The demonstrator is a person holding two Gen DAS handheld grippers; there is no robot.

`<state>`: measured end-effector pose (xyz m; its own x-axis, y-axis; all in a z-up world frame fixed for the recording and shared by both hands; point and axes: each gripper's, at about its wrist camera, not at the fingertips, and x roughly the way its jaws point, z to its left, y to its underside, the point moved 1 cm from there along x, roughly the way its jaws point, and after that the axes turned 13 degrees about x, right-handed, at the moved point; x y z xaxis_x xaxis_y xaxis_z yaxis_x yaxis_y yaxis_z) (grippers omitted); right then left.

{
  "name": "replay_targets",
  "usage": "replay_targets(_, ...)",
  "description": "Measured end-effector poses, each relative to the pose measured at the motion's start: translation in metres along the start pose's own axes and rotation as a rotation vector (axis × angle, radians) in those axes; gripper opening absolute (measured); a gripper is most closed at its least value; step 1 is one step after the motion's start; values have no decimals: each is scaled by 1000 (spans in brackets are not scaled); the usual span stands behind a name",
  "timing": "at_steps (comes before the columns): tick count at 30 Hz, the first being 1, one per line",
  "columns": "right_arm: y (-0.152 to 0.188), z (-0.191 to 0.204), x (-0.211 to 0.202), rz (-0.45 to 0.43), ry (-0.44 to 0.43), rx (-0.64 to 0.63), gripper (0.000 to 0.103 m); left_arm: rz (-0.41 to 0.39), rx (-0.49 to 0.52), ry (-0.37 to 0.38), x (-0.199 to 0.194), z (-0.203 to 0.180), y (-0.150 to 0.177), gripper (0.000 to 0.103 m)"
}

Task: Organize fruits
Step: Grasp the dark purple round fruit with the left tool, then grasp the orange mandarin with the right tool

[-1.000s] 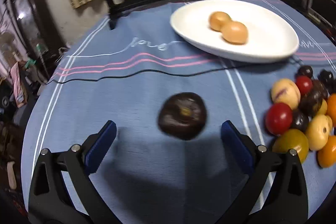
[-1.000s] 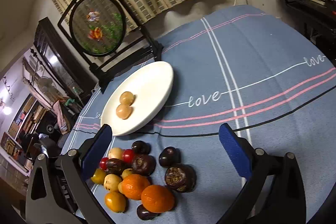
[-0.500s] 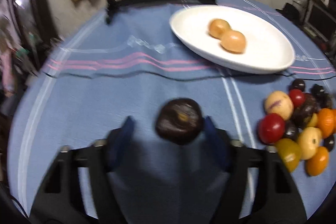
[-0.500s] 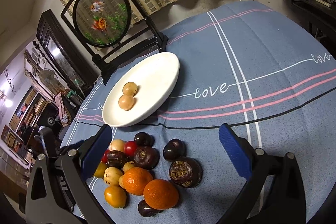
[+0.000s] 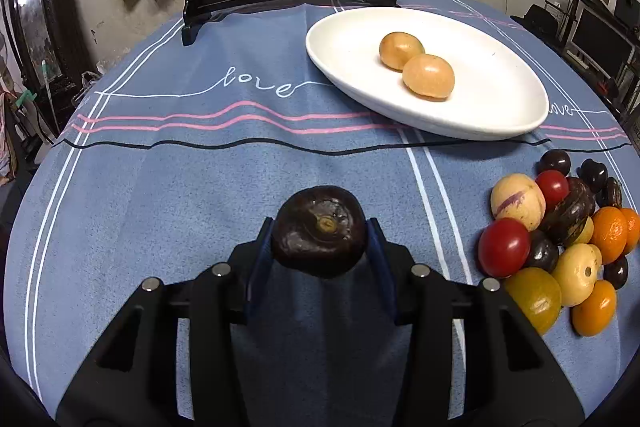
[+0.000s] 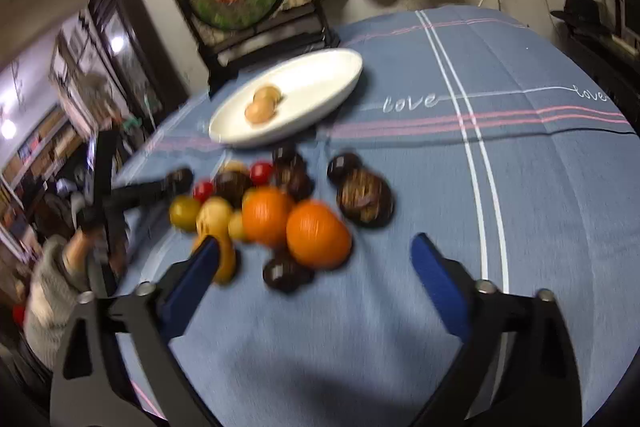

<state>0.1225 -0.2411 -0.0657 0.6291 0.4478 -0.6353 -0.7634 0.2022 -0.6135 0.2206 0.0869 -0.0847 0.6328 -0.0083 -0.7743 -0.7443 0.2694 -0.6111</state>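
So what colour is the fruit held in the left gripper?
Dark purple-brown fruit, yellowish centre spot; clearest in the left wrist view.

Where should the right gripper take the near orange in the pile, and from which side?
Across the widest part of the near orange, coming from above and the camera side. The right gripper is open just short of it. A second orange crowds its left and a dark fruit sits low in front, so keep the fingers high.

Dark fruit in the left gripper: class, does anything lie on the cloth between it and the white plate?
Nothing visible does. The left gripper is shut on the dark fruit, and only bare tablecloth lies between it and the white plate. The fruit pile sits off to the right of that line.
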Motion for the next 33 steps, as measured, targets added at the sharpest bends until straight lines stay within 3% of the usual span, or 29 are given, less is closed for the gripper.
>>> replay_targets(2, 5, -1, 8, 65, -3, -1, 71, 1, 2, -4, 0, -1, 0, 46)
replay_targets(10, -11, -2, 36, 132, -4, 31, 58, 2, 3, -4, 0, -1, 0, 47)
replay_targets(17, -23, -33, 51, 194, -169, 226, 47, 2, 2, -4, 0, 0, 0, 47)
replay_targets(20, -24, -43, 52, 208, -225, 294, 45, 2, 2, -3, 0, 0, 0, 47)
replay_targets(25, -19, -34, 46, 190, -198, 248, 44, -4, -10, 10, -1, 1, 2, 46)
replay_targets(29, -18, -47, 34, 197, -352, 380, 43, -25, -6, 44, -5, -1, 2, 45)
replay_targets(33, -25, -46, 20, 165, -388, 384, 43, -102, -19, 64, -26, -2, -4, 45)
